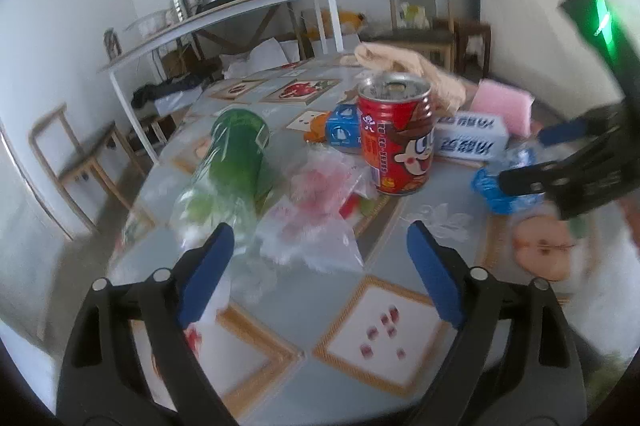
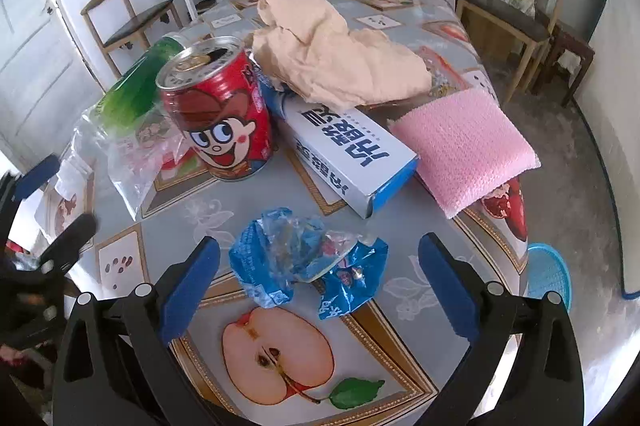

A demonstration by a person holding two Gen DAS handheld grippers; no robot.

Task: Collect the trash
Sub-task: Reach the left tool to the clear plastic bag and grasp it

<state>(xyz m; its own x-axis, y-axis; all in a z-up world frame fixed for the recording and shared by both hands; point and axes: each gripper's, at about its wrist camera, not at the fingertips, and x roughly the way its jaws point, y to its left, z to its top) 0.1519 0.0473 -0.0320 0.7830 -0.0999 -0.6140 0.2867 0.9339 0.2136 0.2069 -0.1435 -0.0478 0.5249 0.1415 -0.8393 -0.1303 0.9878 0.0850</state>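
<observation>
A crumpled blue wrapper (image 2: 308,266) lies on the patterned tablecloth, between the spread pads of my right gripper (image 2: 320,278), which is open and not touching it. A red cartoon can (image 2: 218,114) stands upright behind it, next to a white and blue box (image 2: 352,154). In the left wrist view my left gripper (image 1: 320,258) is open over the cloth, with clear plastic bags (image 1: 312,222) and a green bottle in plastic (image 1: 236,154) just ahead. The red can (image 1: 396,134) stands further on. The right gripper (image 1: 560,162) shows at the right over the blue wrapper (image 1: 504,186).
A beige cloth (image 2: 332,54) and a pink sponge (image 2: 464,146) lie behind the box. A small blue carton (image 1: 344,126) sits left of the can. Chairs, a white side table (image 1: 224,14) and a blue basket (image 2: 548,274) on the floor surround the table (image 2: 400,306).
</observation>
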